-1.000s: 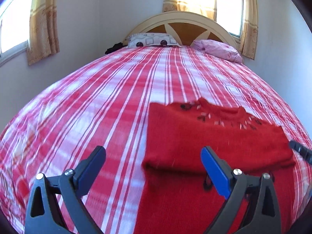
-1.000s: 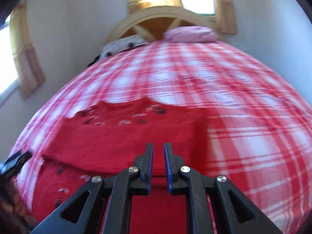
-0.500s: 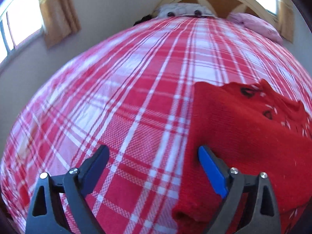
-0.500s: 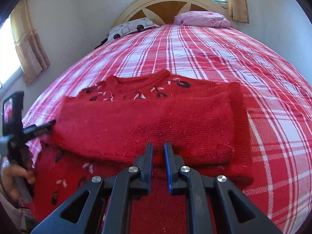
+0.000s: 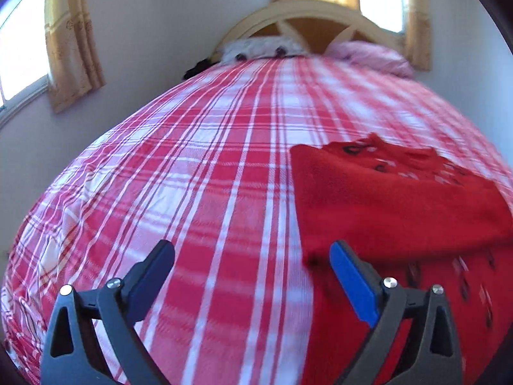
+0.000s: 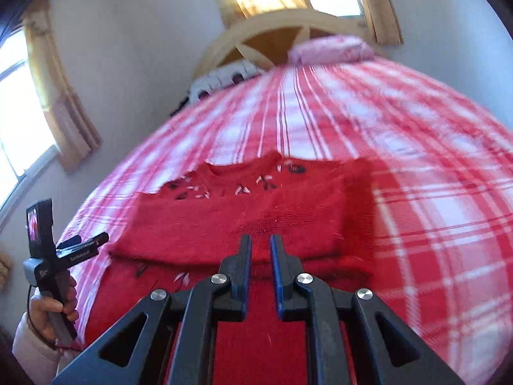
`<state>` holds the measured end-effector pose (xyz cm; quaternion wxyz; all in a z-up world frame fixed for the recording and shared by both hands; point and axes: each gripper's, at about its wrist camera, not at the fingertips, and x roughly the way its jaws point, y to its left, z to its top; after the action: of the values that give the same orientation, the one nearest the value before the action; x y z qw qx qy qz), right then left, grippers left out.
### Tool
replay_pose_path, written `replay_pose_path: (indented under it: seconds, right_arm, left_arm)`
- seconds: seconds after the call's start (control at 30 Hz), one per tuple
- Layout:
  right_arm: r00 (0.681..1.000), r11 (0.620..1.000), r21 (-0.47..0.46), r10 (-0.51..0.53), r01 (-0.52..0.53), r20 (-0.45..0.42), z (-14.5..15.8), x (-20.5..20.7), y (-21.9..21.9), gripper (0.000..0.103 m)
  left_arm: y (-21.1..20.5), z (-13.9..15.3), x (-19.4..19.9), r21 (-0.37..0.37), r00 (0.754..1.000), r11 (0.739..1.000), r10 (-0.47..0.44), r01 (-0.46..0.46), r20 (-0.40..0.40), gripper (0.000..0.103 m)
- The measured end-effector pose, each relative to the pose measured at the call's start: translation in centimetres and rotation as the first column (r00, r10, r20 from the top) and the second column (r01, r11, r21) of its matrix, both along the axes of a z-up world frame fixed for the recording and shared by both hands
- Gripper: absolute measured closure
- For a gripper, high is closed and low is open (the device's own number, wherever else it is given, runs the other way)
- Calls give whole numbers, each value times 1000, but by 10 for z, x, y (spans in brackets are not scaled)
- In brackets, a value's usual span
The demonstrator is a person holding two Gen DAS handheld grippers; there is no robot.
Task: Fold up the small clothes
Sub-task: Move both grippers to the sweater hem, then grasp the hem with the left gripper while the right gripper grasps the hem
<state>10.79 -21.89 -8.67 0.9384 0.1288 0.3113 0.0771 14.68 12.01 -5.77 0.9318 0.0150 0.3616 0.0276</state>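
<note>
— How many tools do you count from where you stand?

— Two. The left tool [image 5: 253,256] hangs over the bed with its jaws spread wide and nothing between them; its blue pad sits over the near left corner of the sweater. The right tool [image 6: 260,243] has its jaws drawn narrow, only a thin gap between them, and I see no cloth in it. That gap has just widened a touch.

— And the clothes?

— One red sweater [image 6: 256,218], lying flat on the bed, a sleeve folded across the chest, collar pointing toward the headboard. The right tool hovers over its lower half.

— Anyone's hand showing?

— One hand [image 6: 51,311], gripping the handle of the left tool at the sweater's left edge.

— Farther back?

— One plaid bedspread [image 5: 192,176], red and white. Then two pillows at the head: one white patterned pillow [image 5: 259,49], one pink pillow [image 5: 368,54]. One arched headboard [image 5: 307,16] behind them, and two windows with tan curtains [image 5: 73,41].
</note>
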Motion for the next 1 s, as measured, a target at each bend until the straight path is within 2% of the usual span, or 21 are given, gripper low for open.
replay_pose_path:
  seconds: [0.07,0.1,0.13,0.4,0.6,0.77,0.9,1.0]
  right_arm:
    - [1000,1000,-7,-7,7,2,4,-20,-4,67]
    - [1000,1000,1,-14,14,4,4,-37,-9,48]
    - [1000,1000,9,-16,16,6,3,-46,-12,40]
    - [996,999,-34,3,-6,-89,-7,-126,-24,40]
    - [982,999,-30,10,-16,-187,-42,-175,-20,40]
    - [966,999,40,5,6,-260,-71,-184,-16,40]
    - [958,993,120,13,22,-286,-83,-183,-17,40]
    - [953,994,107,21,12,-304,-89,-184,-11,40]
  left_arm:
    - [11,2,-29,-9,998,998,-54,54,14,3]
    - [14,2,-37,-8,997,997,-73,74,14,3]
    - [19,2,-52,-9,994,994,-108,108,11,3]
    - [18,-8,-107,-87,968,966,-248,244,-46,3]
    - [1,-41,-138,-81,943,952,-303,294,-140,3]
    - [-14,-55,-150,-110,926,944,-327,311,-188,3]
    - [-22,-65,-159,-83,917,944,-330,319,-226,3]
    - [-23,-74,-161,-83,910,948,-318,307,-265,3]
